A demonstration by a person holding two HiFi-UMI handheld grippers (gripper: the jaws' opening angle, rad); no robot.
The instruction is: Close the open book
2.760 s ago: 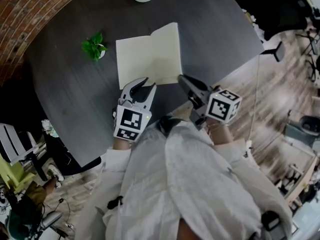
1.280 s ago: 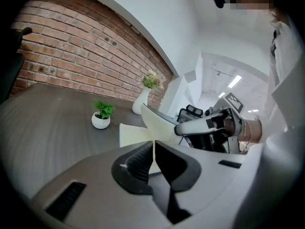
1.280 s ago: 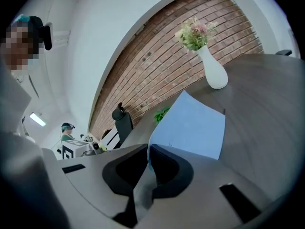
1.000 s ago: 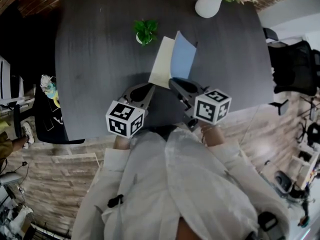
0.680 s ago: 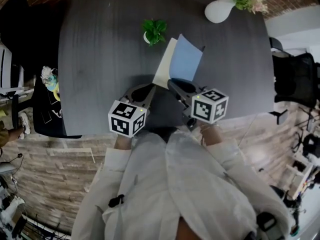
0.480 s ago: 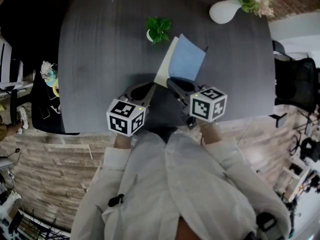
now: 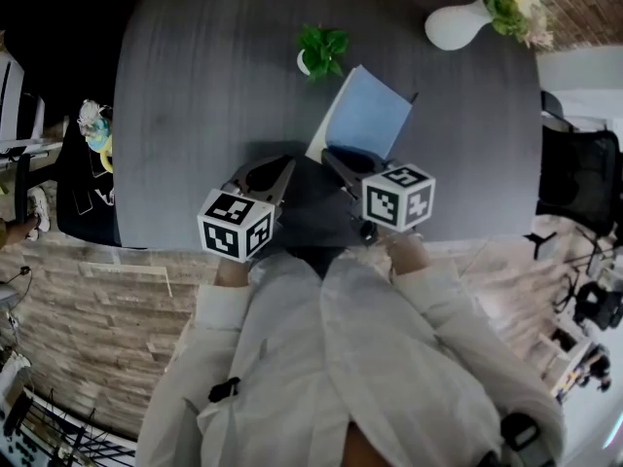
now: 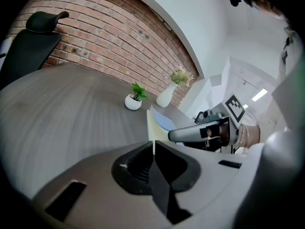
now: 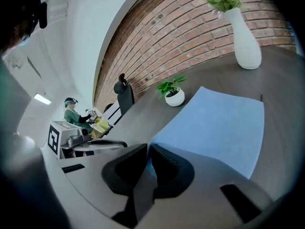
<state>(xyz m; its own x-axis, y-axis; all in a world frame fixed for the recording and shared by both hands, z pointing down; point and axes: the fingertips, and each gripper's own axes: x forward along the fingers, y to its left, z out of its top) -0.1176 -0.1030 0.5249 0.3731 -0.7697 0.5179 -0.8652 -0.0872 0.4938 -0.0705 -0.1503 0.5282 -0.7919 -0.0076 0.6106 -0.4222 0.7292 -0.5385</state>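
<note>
The book lies on the dark round table, its blue cover folded most of the way over the cream pages. My right gripper pinches the cover's near corner; its jaws are starting to open with blue still between them. A little to the left, my left gripper is shut on the thin cream page edge at the book's near left corner. The left gripper view also catches the right gripper reaching in from the right.
A small potted plant stands just behind the book, and a white vase with flowers sits at the far right. A black office chair stands beyond the table's right edge. Brick wall curves behind the table.
The book lay flat open with cream pages up; the blue cover has since swung over them and sunk lower during the last second. Both grippers dropped a little.
</note>
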